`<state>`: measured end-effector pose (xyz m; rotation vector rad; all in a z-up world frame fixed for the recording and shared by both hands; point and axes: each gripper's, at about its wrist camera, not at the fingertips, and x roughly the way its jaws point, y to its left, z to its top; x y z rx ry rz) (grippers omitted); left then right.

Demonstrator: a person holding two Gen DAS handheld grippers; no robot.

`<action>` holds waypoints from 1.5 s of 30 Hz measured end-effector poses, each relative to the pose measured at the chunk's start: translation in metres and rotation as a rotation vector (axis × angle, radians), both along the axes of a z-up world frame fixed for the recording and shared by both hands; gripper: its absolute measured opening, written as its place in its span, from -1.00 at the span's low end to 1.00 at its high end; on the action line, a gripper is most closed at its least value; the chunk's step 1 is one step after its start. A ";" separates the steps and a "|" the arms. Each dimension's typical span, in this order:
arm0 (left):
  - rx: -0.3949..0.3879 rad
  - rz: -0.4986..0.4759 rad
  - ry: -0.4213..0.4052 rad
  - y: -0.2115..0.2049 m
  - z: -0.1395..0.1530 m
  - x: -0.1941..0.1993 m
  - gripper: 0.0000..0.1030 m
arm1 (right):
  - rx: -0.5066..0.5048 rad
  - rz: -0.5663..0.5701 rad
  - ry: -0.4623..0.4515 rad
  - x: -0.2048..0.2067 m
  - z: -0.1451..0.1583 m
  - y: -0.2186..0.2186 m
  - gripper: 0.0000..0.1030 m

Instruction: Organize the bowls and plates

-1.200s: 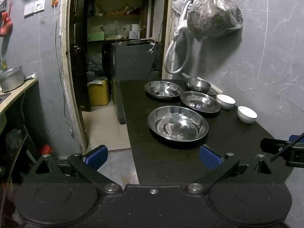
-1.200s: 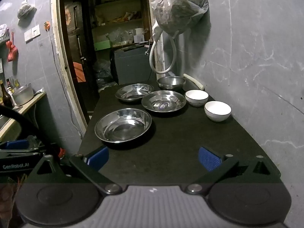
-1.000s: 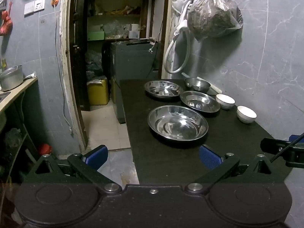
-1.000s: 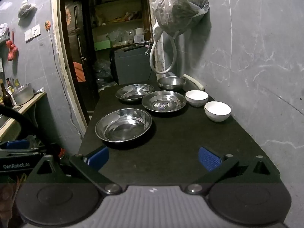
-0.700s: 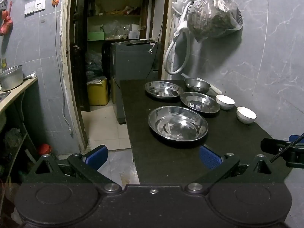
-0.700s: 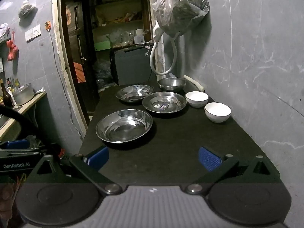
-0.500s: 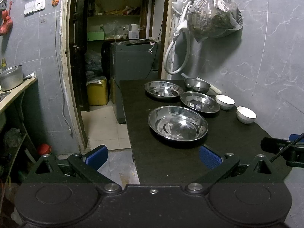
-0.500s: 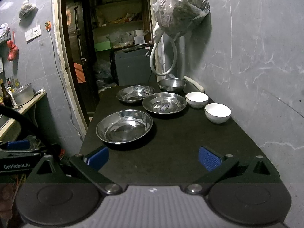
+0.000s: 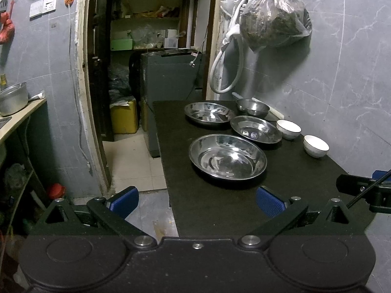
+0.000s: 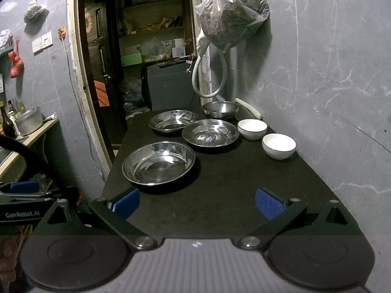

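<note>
On the black table (image 9: pixel 220 210) (image 10: pixel 220 195) lie three steel plates: a large near one (image 9: pixel 227 156) (image 10: pixel 158 162), a middle one (image 9: pixel 255 129) (image 10: pixel 210 132) and a far one (image 9: pixel 209 115) (image 10: pixel 173 120). A small steel bowl (image 9: pixel 253 107) (image 10: pixel 220 109) stands at the back. Two white bowls (image 9: pixel 288 129) (image 9: pixel 315 145) (image 10: pixel 252 129) (image 10: pixel 279 145) sit by the wall. My left gripper (image 9: pixel 195 199) hangs open at the table's near left corner. My right gripper (image 10: pixel 196 202) is open over the table's near end, holding nothing.
A marble wall (image 10: pixel 330 73) runs along the table's right side, with a hanging bag (image 9: pixel 273 22) and a white hose (image 9: pixel 226 73) above the far end. A doorway (image 9: pixel 146 48) opens behind, a yellow can (image 9: pixel 123 117) on its floor. A counter with a pot (image 9: pixel 12 100) stands left.
Both views have shifted very slightly, the dishes drifting a little lower in the right wrist view. Nothing on the table has moved and both grippers stay open.
</note>
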<state>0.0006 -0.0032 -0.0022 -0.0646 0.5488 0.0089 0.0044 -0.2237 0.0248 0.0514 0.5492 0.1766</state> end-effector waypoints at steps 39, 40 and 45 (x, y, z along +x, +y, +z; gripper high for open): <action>-0.002 -0.009 0.009 -0.008 -0.005 0.005 0.99 | 0.001 0.000 0.004 0.001 0.005 -0.003 1.00; -0.001 -0.009 0.009 -0.007 -0.004 0.005 0.99 | 0.002 0.000 0.005 0.001 0.005 -0.003 1.00; -0.002 -0.008 0.008 -0.007 -0.006 0.006 0.99 | 0.001 0.001 0.004 0.001 0.003 -0.003 1.00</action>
